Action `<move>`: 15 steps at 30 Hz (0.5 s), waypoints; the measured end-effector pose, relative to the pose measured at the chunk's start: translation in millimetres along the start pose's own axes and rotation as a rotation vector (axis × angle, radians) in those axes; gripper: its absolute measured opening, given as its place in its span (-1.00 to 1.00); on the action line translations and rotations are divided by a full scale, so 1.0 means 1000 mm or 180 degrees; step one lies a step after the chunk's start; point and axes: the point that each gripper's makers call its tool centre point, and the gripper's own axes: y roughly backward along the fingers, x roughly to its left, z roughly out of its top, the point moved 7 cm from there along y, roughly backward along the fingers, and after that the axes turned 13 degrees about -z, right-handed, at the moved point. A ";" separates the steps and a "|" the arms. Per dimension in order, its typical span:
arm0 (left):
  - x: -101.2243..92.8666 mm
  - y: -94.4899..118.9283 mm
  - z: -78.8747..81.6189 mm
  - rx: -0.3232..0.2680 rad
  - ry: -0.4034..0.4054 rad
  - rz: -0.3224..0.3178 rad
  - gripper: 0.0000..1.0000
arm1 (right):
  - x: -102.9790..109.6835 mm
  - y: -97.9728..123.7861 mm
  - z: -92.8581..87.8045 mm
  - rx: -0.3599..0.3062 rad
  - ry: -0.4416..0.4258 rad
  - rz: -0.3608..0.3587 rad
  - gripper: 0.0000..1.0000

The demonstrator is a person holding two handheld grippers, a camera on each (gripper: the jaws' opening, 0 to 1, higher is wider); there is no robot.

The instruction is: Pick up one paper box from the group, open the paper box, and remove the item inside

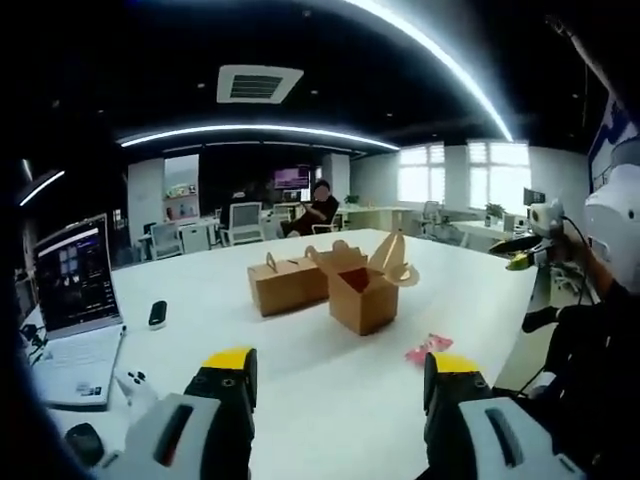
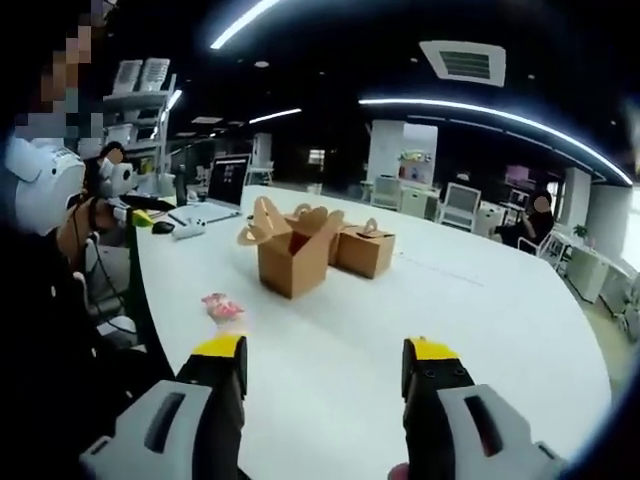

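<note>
Matt brown cardboard boxes [image 1: 340,283], smooth white tabletop [image 1: 300,390], glossy pink wrapper [image 1: 428,348]

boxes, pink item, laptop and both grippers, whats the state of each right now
open paper box: flaps up, upright on the table
closed paper box: shut, handle up, behind the open one
pink item: out of the box, lying on the table
laptop: lid open, screen lit
left gripper: open, holding nothing
right gripper: open, holding nothing

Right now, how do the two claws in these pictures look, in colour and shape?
In the left gripper view, the left claw has two chunky black jaws with yellow tips and pale grey housings with dark slots. The right claw in the right gripper view looks the same: black jaws, yellow tips, grey bodies. Both are spread wide and empty.
</note>
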 end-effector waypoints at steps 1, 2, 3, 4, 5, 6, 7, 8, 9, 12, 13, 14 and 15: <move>0.000 0.000 0.000 0.0002 0.0004 0.0004 0.36 | 0.000 0.000 -0.001 0.0012 -0.0002 0.0001 0.26; 0.001 0.000 0.000 0.0003 0.0011 0.0008 0.36 | 0.000 0.000 -0.002 0.0017 -0.0004 -0.0001 0.26; 0.001 0.000 0.000 0.0006 0.0014 0.0008 0.36 | 0.000 -0.001 -0.002 0.0020 -0.0007 -0.0005 0.26; 0.001 0.000 0.000 0.0009 0.0015 0.0007 0.36 | 0.000 -0.001 -0.002 0.0021 -0.0008 -0.0007 0.26; 0.001 -0.001 0.000 0.0013 0.0018 0.0005 0.37 | 0.000 -0.001 -0.002 0.0021 -0.0006 -0.0010 0.26; 0.001 -0.001 0.000 0.0018 0.0017 0.0004 0.37 | -0.001 -0.001 -0.002 0.0017 -0.0005 -0.0012 0.26; 0.002 -0.001 0.000 0.0018 0.0016 0.0000 0.37 | -0.001 -0.001 -0.001 0.0013 -0.0008 -0.0014 0.26; 0.002 -0.002 0.000 0.0018 0.0015 -0.0005 0.37 | 0.000 -0.001 -0.001 0.0010 -0.0010 -0.0015 0.26; 0.002 -0.002 0.000 0.0018 0.0015 -0.0010 0.37 | 0.000 -0.002 -0.001 0.0007 -0.0013 -0.0017 0.26; 0.002 -0.004 0.001 0.0007 0.0017 -0.0024 0.37 | 0.000 -0.002 -0.001 0.0008 -0.0010 -0.0011 0.26; 0.002 -0.005 0.001 0.0007 0.0015 -0.0029 0.37 | 0.000 -0.002 -0.001 0.0012 -0.0007 -0.0009 0.26; 0.002 -0.006 0.001 0.0010 0.0016 -0.0034 0.37 | 0.000 -0.003 -0.001 0.0019 -0.0003 -0.0009 0.26; 0.003 -0.007 0.001 0.0012 0.0018 -0.0040 0.37 | 0.000 -0.003 -0.002 0.0022 0.0000 -0.0009 0.26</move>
